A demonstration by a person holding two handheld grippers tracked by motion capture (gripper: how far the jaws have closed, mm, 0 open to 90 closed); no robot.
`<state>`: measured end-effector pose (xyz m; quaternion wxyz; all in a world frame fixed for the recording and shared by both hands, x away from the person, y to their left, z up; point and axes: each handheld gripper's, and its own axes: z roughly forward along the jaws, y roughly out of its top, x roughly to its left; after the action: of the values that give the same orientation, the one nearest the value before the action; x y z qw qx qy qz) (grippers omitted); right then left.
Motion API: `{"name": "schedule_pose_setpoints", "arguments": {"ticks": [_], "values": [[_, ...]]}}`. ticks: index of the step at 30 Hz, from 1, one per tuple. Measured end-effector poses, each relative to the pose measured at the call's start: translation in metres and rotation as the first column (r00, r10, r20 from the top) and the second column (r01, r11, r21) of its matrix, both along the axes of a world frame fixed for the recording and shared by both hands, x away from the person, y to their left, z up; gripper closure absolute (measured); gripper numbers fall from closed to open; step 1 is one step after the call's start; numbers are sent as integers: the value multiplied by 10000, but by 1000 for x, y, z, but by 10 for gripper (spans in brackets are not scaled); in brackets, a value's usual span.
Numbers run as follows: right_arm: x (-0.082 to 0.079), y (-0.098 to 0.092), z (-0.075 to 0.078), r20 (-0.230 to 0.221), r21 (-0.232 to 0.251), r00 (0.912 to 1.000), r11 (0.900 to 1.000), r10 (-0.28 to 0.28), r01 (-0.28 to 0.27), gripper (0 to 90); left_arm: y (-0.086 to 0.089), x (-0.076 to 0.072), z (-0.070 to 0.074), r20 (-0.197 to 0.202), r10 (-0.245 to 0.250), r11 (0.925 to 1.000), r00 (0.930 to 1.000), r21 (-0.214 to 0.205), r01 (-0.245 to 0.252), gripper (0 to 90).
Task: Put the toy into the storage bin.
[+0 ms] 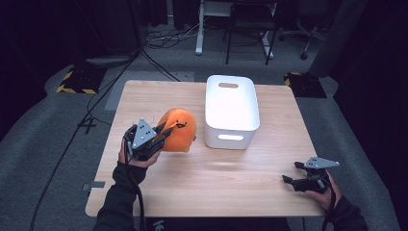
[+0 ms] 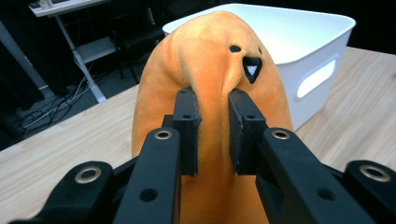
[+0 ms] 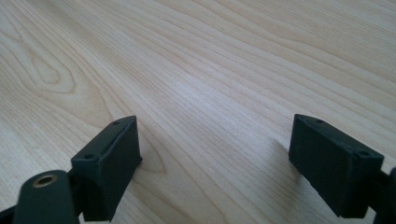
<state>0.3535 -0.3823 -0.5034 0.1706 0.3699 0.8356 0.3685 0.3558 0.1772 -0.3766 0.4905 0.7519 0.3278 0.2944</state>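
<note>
An orange plush toy [image 1: 179,130] with a small black beak and eye is held just left of the white bin [image 1: 231,109]. My left gripper [image 1: 162,135] is shut on the toy's side, the pads pinching a fold of its fabric [image 2: 214,135]. In the left gripper view the toy's face [image 2: 246,63] sits above the jaws, with the bin [image 2: 322,46] behind it. My right gripper [image 1: 292,172] rests at the table's front right, jaws wide open over bare wood [image 3: 215,140], nothing between them.
The wooden table [image 1: 216,173] has free room across its front and middle. The white bin stands at the back centre with handle cutouts. Beyond the table are floor cables, a desk frame and chairs in the dark.
</note>
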Motion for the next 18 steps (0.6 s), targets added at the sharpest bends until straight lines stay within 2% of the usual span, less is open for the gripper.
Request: {"name": "schedule_pose_setpoints", "arguments": {"ticks": [1, 5, 10, 18], "values": [[0, 0, 0, -10, -15, 10000, 10000, 16, -16, 167, 1, 2, 1, 33, 12, 9998, 10000, 200, -13, 759], [0, 0, 0, -5, -8, 10000, 10000, 9, -9, 166, 0, 13, 4, -99, 58, 10000, 9999, -19, -59, 759], [0, 0, 0, 0, -15, 10000, 10000, 15, -15, 167, -2, 24, 10, -267, 97, 9999, 9996, 123, -93, 759], [0, 0, 0, 10, -10, 10000, 10000, 14, -14, 166, -7, 43, 22, -248, 122, 9999, 9996, -97, -125, 759]]}}
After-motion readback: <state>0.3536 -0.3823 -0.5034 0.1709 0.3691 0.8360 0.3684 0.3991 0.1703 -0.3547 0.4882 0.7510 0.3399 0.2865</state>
